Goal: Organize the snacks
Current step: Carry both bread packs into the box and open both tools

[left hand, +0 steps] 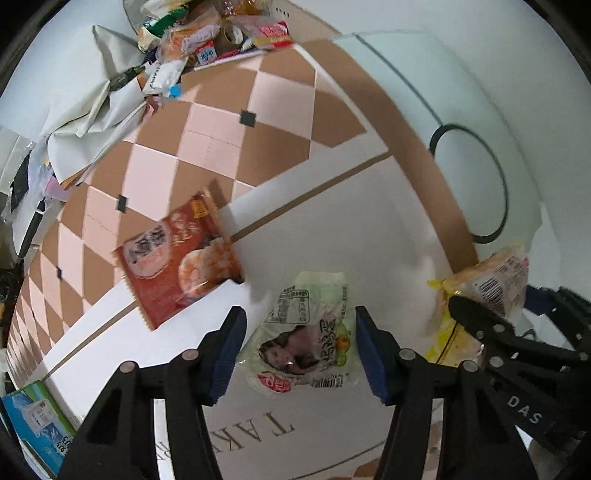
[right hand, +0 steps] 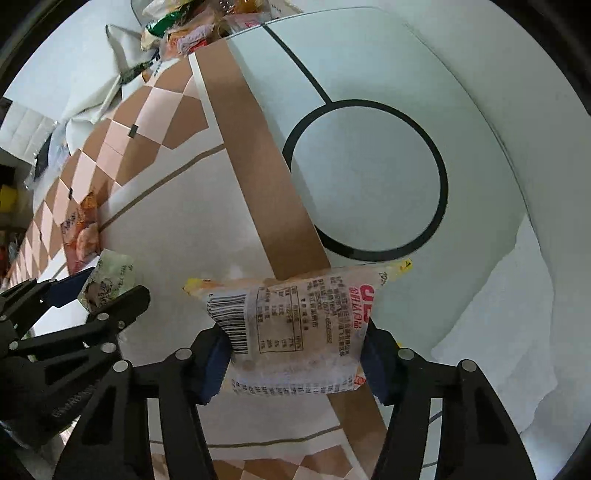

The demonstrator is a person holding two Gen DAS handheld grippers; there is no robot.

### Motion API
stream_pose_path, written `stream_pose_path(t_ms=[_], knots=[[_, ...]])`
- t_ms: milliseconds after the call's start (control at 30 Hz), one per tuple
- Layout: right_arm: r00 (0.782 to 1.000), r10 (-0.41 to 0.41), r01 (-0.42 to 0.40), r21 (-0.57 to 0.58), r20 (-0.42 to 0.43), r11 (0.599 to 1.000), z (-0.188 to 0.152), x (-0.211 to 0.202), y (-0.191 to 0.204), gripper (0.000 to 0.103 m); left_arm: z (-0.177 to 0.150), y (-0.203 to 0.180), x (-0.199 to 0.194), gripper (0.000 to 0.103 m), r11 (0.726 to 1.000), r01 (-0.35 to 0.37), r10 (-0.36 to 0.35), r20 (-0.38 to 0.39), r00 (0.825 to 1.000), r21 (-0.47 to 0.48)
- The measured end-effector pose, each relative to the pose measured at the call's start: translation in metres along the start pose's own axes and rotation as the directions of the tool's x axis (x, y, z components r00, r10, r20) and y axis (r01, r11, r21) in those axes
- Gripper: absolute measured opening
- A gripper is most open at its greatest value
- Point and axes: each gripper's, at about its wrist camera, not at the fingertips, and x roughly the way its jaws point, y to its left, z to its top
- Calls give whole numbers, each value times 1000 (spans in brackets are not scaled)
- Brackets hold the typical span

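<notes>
A: Sorting has barely begun: the left gripper (left hand: 301,350) pinches a pale green packet (left hand: 306,343), the right gripper (right hand: 295,360) a yellow-edged packet (right hand: 295,325), both above the mat

B: The heap of snacks (left hand: 207,33) at the far end remains, and a red shrimp packet (left hand: 177,262) lies loose

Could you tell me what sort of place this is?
Probably a home tabletop: a brown-and-pink checked cloth, a heap of mixed snack packets at its far end, and a white surface with a black ring beside it.
</notes>
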Motion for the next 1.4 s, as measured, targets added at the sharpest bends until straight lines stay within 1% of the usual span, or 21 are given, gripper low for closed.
stream_pose_path(t_ms=[133, 200, 267, 300, 400, 467, 500, 533, 567, 600, 700, 733, 767, 800, 900, 967, 1067, 1133, 1233, 1300, 1400], knots=[[998, 48, -48, -1, 29, 999, -7, -21, 12, 63, -11, 19, -34, 56, 998, 47, -45, 50, 998, -40], [996, 67, -66, -17, 51, 998, -13, -37, 26, 63, -22, 30, -55, 56, 996, 73, -68, 80, 995, -61], [993, 95, -93, -39, 64, 995, -25, -53, 45, 63, -38, 45, -78, 56, 992, 97, -88, 113, 990, -76], [991, 112, -109, -56, 71, 993, -31, -62, 60, 63, -47, 51, -89, 56, 991, 103, -92, 128, 987, -82], [985, 154, -145, -97, 83, 985, -48, -84, 85, 63, -76, 81, -121, 56, 987, 119, -99, 175, 980, -106], [977, 193, -180, -137, 91, 974, -66, -103, 121, 63, -99, 107, -142, 56, 984, 121, -93, 203, 975, -129], [974, 205, -190, -150, 93, 970, -73, -110, 129, 63, -111, 119, -150, 56, 983, 120, -88, 215, 973, -141], [969, 227, -209, -172, 93, 963, -83, -118, 149, 63, -127, 136, -161, 56, 981, 114, -76, 228, 971, -156], [965, 245, -225, -189, 94, 956, -93, -128, 156, 63, -138, 147, -167, 56, 980, 109, -68, 234, 970, -168], [958, 272, -247, -216, 93, 945, -104, -136, 182, 63, -154, 165, -175, 56, 976, 107, -59, 242, 968, -190], [945, 318, -286, -276, 79, 918, -133, -157, 235, 63, -200, 217, -193, 56, 965, 89, -24, 253, 967, -248], [938, 341, -306, -305, 68, 902, -145, -162, 264, 63, -215, 232, -197, 56, 960, 82, -12, 255, 967, -267], [935, 350, -314, -320, 61, 894, -151, -163, 280, 63, -232, 252, -202, 56, 954, 71, 6, 255, 967, -293], [930, 365, -326, -350, 50, 878, -163, -167, 311, 63, -249, 274, -206, 56, 946, 59, 26, 253, 967, -319], [921, 388, -346, -401, 27, 848, -189, -170, 377, 63, -294, 330, -213, 56, 921, 37, 64, 245, 967, -389], [915, 403, -365, -420, 2, 831, -203, -169, 417, 63, -316, 365, -215, 56, 902, 24, 87, 236, 968, -431], [917, 399, -362, -456, -16, 813, -222, -165, 475, 63, -345, 416, -212, 57, 877, 14, 103, 217, 971, -481], [921, 388, -352, -471, -23, 809, -230, -158, 513, 63, -355, 443, -207, 57, 866, 1, 115, 201, 973, -501], [931, 363, -336, -472, -36, 815, -236, -144, 561, 63, -362, 479, -195, 57, 854, 0, 109, 178, 978, -520], [935, 351, -330, -467, -46, 820, -234, -133, 581, 63, -364, 496, -187, 57, 851, 4, 98, 166, 981, -526], [950, 309, -292, -461, -41, 838, -225, -112, 607, 63, -363, 517, -172, 58, 841, 8, 88, 151, 985, -541]])
